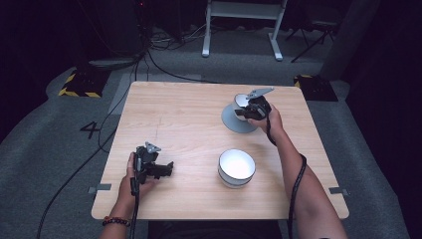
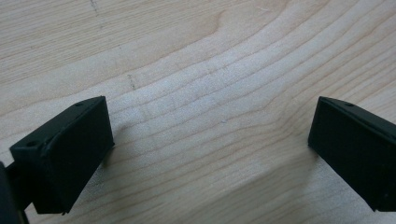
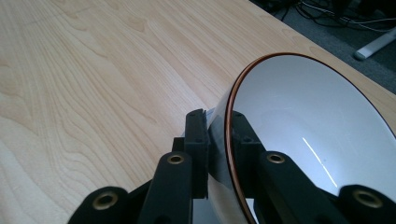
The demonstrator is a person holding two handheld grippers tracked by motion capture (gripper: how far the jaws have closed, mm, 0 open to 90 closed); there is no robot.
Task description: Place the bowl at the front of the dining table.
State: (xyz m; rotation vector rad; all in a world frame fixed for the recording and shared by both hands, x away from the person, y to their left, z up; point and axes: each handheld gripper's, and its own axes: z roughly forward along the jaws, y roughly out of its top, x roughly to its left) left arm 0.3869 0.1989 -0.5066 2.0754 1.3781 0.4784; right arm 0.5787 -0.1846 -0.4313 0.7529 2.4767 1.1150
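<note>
Right hand-held gripper pinching rim of small bowl, held tilted over grey plate beyond larger bowl. Left hand-held gripper spread, idle on desk. Step: placing bowl; next, level, lower, release.

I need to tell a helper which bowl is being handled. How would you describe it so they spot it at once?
On the wooden table, look to the far right part, where a flat grey plate lies. The bowl is just above that plate, pinched at its rim by the right gripper. Unlike the other white bowl, which stands upright on the table nearer the person, this one is tilted.
</note>
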